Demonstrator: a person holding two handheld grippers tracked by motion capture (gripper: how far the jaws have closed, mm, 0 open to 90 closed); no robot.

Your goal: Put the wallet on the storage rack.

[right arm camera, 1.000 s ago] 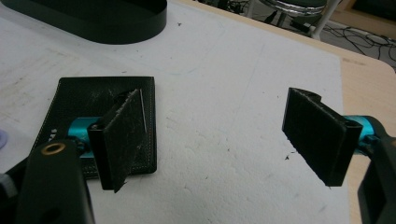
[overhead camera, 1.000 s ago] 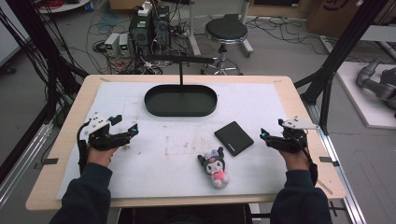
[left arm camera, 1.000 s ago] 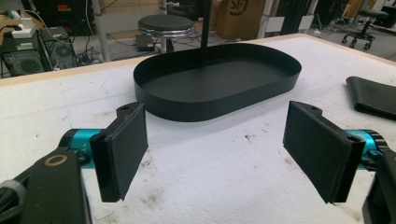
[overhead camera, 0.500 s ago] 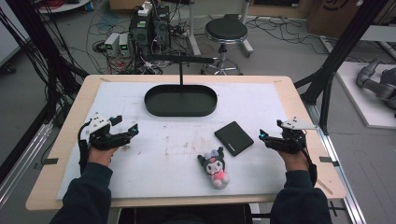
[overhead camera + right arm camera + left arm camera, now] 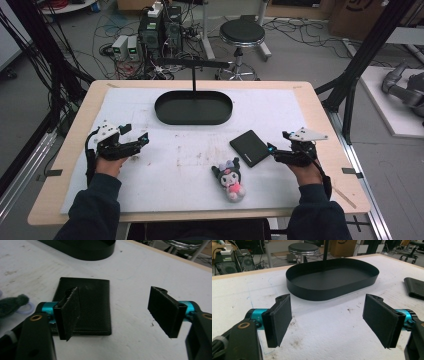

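A black wallet (image 5: 250, 147) lies flat on the white mat, right of centre. Just ahead of it, near the front, lies a small plush toy (image 5: 230, 179) with black ears and a pink body. My right gripper (image 5: 278, 142) hovers just right of the wallet. In the right gripper view the wallet (image 5: 92, 302) lies beyond the left jaw, and the gripper (image 5: 115, 310) is open with nothing between its jaws, which have just been closing a little. My left gripper (image 5: 136, 133) rests open at the left, empty (image 5: 328, 320), facing a black oval tray (image 5: 332, 291).
The oval tray (image 5: 193, 120) stands at the back centre with a thin T-shaped post rising from it. The white mat (image 5: 175, 175) covers most of the wooden table. A stool (image 5: 242, 34), computers and cables sit on the floor behind. Black frame posts flank both sides.
My right gripper has edged slightly toward the wallet. The left hand, wallet, toy and tray have stayed where they were.
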